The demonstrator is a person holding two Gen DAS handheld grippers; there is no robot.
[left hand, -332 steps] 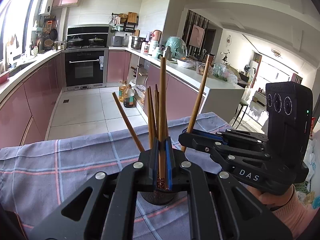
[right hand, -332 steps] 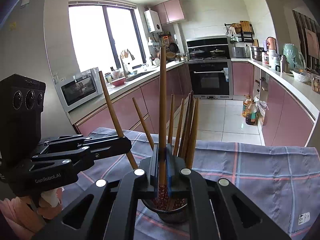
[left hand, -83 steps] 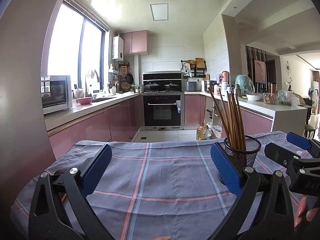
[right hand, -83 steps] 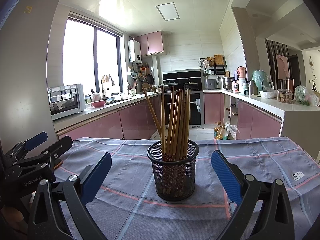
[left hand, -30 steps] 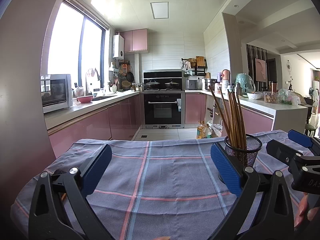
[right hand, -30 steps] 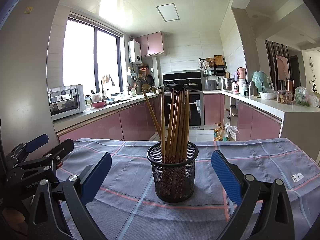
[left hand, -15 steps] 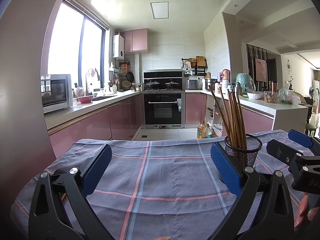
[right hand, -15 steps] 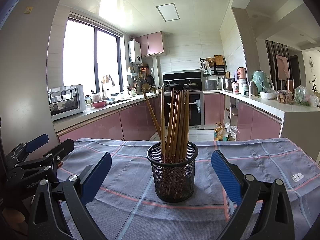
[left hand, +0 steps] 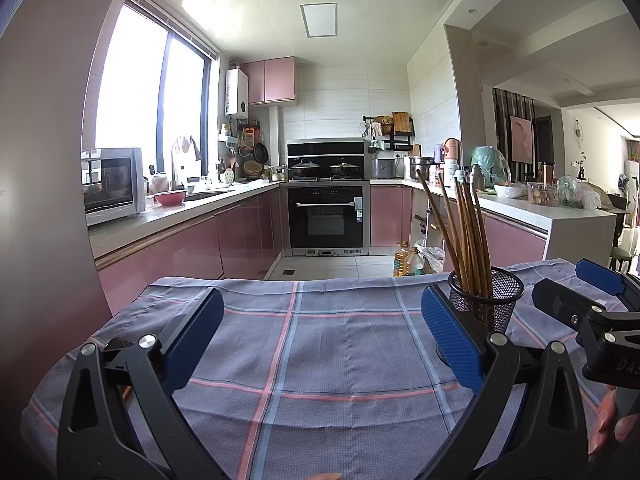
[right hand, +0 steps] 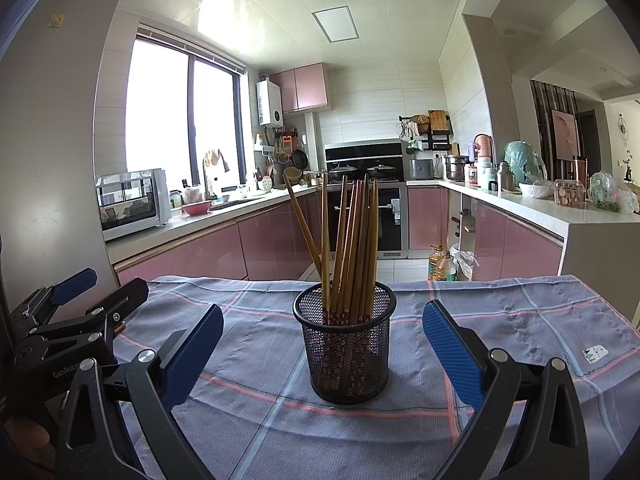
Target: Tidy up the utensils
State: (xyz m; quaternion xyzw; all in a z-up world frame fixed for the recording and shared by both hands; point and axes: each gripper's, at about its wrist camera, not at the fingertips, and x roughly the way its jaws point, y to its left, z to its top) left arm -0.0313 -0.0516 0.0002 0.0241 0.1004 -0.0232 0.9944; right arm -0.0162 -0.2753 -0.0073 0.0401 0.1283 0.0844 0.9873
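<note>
a black mesh cup (right hand: 345, 350) stands upright on the surface, on a blue-grey checked cloth (right hand: 500, 320) with pink and light blue lines. a bunch of brown chopsticks (right hand: 352, 248) stands in the cup, thin ends up, and one leans off to the left. the right claw (right hand: 322, 354) is wide and holds nothing; its two blue pads (right hand: 450, 354) sit one on each side of the cup, well apart from it. the left claw (left hand: 320, 338) is wide too and holds nothing, over bare cloth (left hand: 320, 344), with the cup (left hand: 490, 300) just past its right pad. in the left view the right claw (left hand: 588, 300) shows at the right edge, with fingertips of a hand (left hand: 614, 426) under it. behind are pink kitchen cupboards (right hand: 200, 256) and a black oven (left hand: 326, 216)
</note>
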